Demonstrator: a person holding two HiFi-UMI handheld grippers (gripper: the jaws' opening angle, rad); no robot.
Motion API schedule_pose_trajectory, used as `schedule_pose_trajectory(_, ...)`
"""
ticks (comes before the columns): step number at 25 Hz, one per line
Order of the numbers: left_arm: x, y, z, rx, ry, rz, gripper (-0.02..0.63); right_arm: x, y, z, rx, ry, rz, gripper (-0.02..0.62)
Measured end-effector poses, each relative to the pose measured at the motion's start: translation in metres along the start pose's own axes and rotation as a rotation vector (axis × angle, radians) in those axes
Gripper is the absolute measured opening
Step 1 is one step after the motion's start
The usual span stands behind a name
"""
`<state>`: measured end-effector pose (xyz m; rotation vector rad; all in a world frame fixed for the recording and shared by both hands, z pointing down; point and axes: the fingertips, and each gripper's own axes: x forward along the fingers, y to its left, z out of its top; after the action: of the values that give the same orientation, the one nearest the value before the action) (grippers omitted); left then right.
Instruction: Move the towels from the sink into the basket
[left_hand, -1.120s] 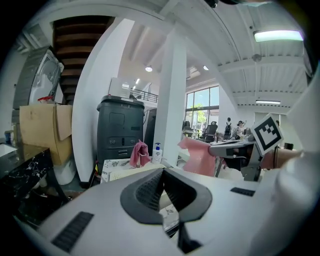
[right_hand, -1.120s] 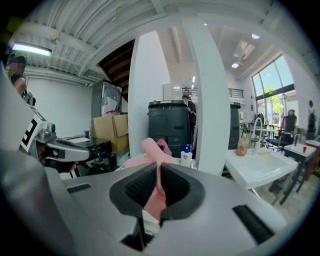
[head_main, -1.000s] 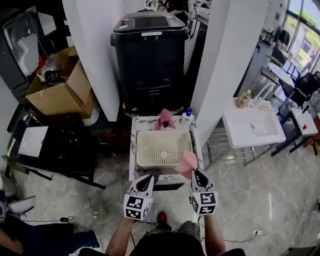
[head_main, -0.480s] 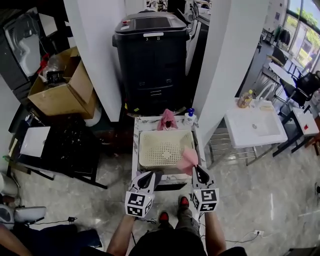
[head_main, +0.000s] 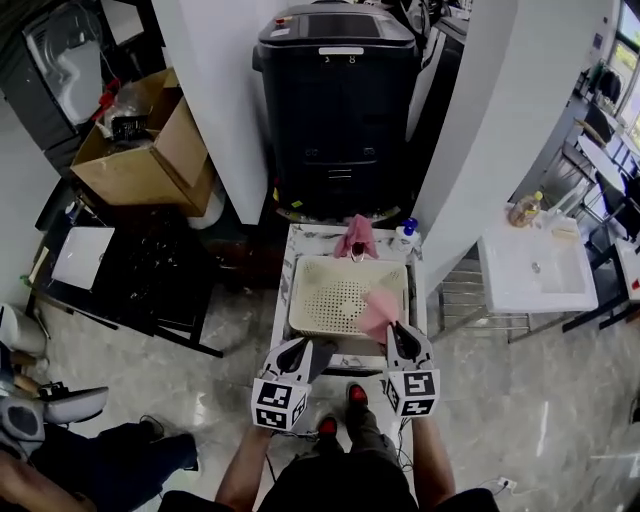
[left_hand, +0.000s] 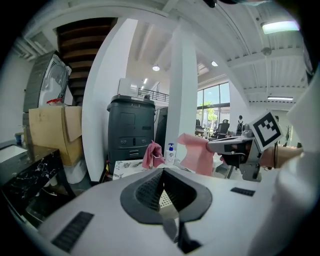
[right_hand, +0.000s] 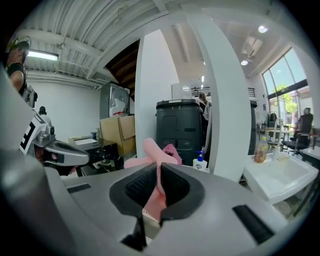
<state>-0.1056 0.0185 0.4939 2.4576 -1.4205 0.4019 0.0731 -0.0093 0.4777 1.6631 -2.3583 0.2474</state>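
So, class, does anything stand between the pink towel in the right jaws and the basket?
Nothing visible does. The pink towel hangs from the right gripper over the near right corner of the open-topped basket.

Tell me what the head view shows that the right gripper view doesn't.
Only the head view: the cream basket from above, with its perforated floor, and the person's shoes. Only the right gripper view: up close, the right gripper with its jaws pinching the pink towel, plus a ceiling light. Both: that towel, the black machine, the cardboard box, the white sink and the soap bottle.
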Motion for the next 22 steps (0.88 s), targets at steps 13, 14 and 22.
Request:
schedule_pose_trajectory(13, 0.042, 0.025, -0.021, -0.094, 0.088, 0.157, 0.008, 0.083, -0.020, -0.035, 0.001, 0.118, 0.160, 0.046)
schedule_pose_trajectory(14, 0.043, 0.027, -0.024, -0.101, 0.095, 0.168, 0.008, 0.087, -0.018, -0.040, 0.003, 0.129, 0.174, 0.046)
schedule_pose_trajectory(22, 0.057, 0.036, -0.049, -0.143, 0.142, 0.231, 0.008, 0.120, -0.005, -0.079, 0.003, 0.208, 0.274, 0.046)
